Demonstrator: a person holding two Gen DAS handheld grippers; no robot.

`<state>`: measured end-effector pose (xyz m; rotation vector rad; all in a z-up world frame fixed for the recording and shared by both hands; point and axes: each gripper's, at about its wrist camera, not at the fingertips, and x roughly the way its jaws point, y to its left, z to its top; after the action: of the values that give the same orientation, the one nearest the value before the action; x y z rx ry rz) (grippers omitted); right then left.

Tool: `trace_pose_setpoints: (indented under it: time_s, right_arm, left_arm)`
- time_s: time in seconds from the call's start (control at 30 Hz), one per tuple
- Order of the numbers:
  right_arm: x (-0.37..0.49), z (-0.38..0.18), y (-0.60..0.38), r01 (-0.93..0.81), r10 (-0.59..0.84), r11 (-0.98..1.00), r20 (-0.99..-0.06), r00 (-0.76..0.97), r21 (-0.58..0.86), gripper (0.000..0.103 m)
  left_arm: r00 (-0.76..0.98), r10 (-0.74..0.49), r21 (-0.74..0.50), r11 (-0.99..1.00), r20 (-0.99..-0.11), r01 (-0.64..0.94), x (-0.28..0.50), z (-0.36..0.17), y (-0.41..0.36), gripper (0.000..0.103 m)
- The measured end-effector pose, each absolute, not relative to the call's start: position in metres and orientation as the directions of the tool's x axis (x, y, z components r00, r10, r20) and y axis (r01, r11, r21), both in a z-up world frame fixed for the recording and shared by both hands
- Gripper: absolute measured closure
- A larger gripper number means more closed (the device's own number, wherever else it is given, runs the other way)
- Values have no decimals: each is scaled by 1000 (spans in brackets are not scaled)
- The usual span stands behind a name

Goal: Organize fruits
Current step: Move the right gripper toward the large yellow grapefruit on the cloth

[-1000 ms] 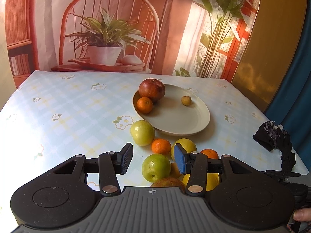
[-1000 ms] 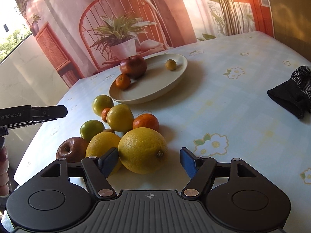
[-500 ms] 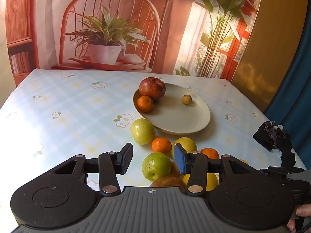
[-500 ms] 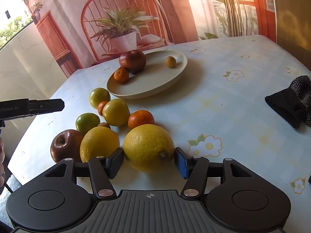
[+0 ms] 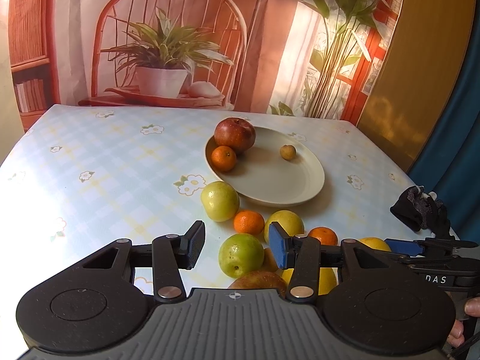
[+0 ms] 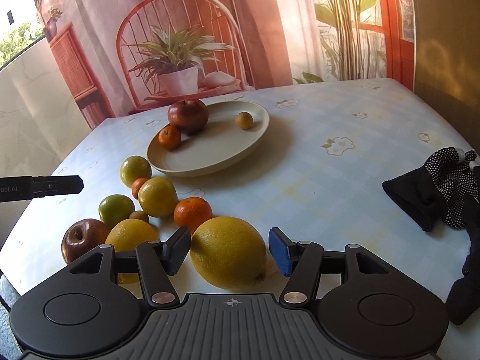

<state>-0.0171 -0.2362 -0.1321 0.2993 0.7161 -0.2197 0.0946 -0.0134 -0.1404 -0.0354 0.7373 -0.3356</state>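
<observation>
- While the left gripper (image 5: pixel 236 247) hangs over the near-left side of the plate (image 6: pixel 216 150), its jaws stand apart on nothing; a green fruit (image 5: pixel 241 255) merely shows beneath the gap.
- Just near and left of the plate lies the loose heap: a red apple (image 6: pixel 82 241), green and yellow fruits and small mandarins, touching one another, so any nudge probably rolls them.
- Nearer than the plate, at the heap's right end, the big yellow citrus (image 6: pixel 228 252) sits between the jaws of the right gripper (image 6: pixel 229 250), which have just been closing and now appear clamped across its middle; the blue side looks barely in contact.
- That citrus is likely the heaviest piece here, firm under a thick, waxy, pebbled rind; a grip across the widest part, clear of the stem end, should hold without bruising.
- The plate carries an apple (image 6: pixel 188 115), a mandarin (image 6: pixel 169 137) and a small yellow fruit (image 6: pixel 244 120), with bare room on its near half.
- Well right of the plate lies a black dotted glove (image 6: pixel 435 186).
</observation>
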Motion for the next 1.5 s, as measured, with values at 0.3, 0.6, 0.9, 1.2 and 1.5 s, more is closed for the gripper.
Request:
trace_pose_setpoints:
  time_s: [0.3, 0.6, 0.9, 1.2, 1.5]
  right_arm:
    - [-23, -135, -226, 260, -67, 950, -706, 705, 170, 47]
    - [-28, -137, -220, 217, -55, 968, -743, 667, 123, 37]
    - [-33, -138, -227, 221, -35, 964, -750, 661, 150, 38]
    - [-37, -135, -239, 268, 26, 930, -771, 637, 253, 46]
    - [-7, -140, -226, 242, 23, 945, -781, 624, 221, 41]
  left_arm:
    - [682, -324, -158, 942, -656, 295, 96, -142, -14, 54]
    - [665, -353, -150, 927, -658, 343, 98, -143, -23, 54]
    - [665, -360, -131, 920, -655, 369, 99, -143, -31, 54]
    - [657, -366, -144, 919, -659, 368, 101, -145, -32, 54]
    - [635, -393, -164, 907, -665, 389, 110, -144, -36, 54]
